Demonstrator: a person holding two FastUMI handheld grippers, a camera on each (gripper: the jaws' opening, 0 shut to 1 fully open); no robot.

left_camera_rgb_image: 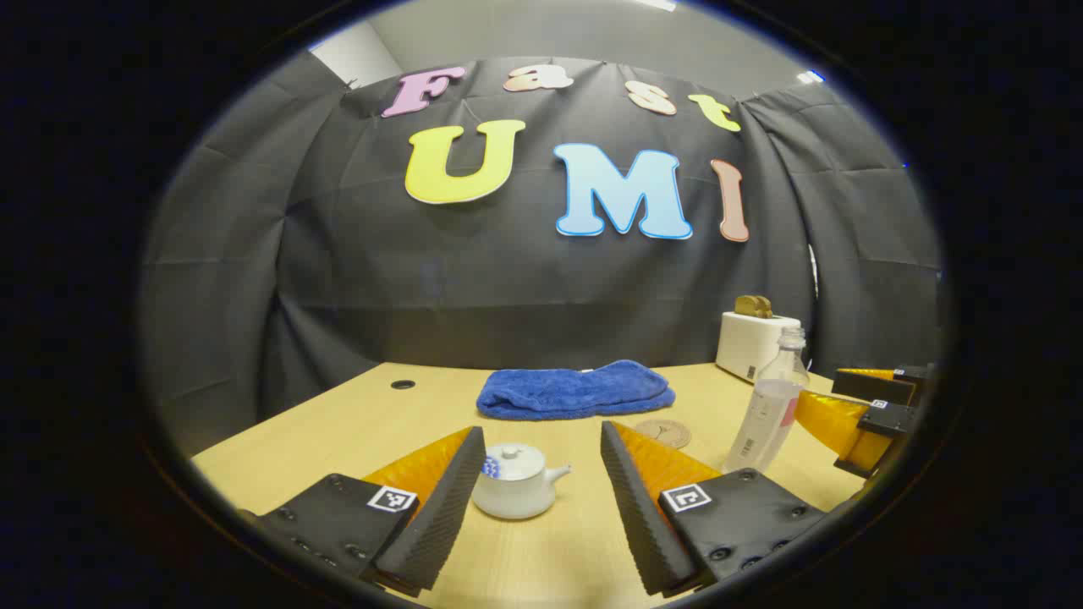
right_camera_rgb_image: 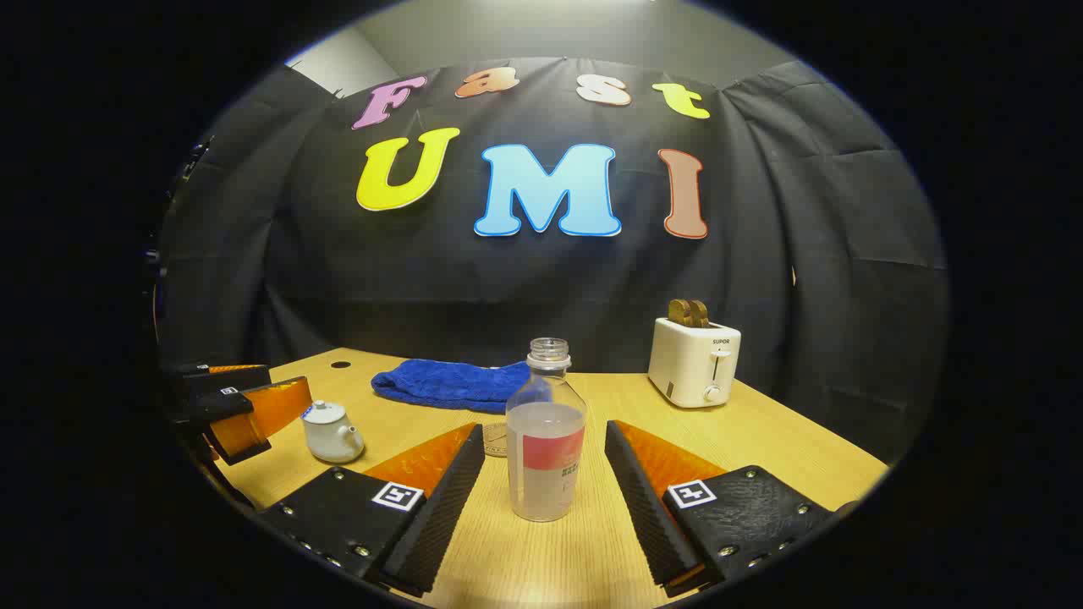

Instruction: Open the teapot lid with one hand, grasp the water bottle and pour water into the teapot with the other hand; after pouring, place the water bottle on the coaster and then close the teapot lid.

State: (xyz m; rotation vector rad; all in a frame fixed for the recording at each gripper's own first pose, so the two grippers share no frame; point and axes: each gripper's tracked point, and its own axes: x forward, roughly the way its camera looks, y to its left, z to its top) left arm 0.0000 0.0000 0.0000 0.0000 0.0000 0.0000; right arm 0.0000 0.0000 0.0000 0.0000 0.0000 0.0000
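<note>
A small white teapot (left_camera_rgb_image: 513, 484) with its lid on stands on the wooden table, just ahead of my left gripper (left_camera_rgb_image: 541, 474), which is open with the pot between and slightly beyond its fingers, nearer the left one. In the right gripper view the teapot (right_camera_rgb_image: 332, 433) sits at the left, beside the left gripper (right_camera_rgb_image: 241, 410). An uncapped clear water bottle (right_camera_rgb_image: 546, 440), partly filled, stands upright between the open fingers of my right gripper (right_camera_rgb_image: 546, 474), untouched. The bottle (left_camera_rgb_image: 770, 406) appears at the right in the left gripper view, next to the right gripper (left_camera_rgb_image: 854, 414). A round coaster (left_camera_rgb_image: 665, 432) lies behind it.
A folded blue towel (left_camera_rgb_image: 575, 391) lies at the back middle of the table (left_camera_rgb_image: 355, 423). A white toaster (right_camera_rgb_image: 694, 362) with toast in it stands at the back right. A small dark hole (left_camera_rgb_image: 403, 384) marks the table's far left. Black cloth walls the booth.
</note>
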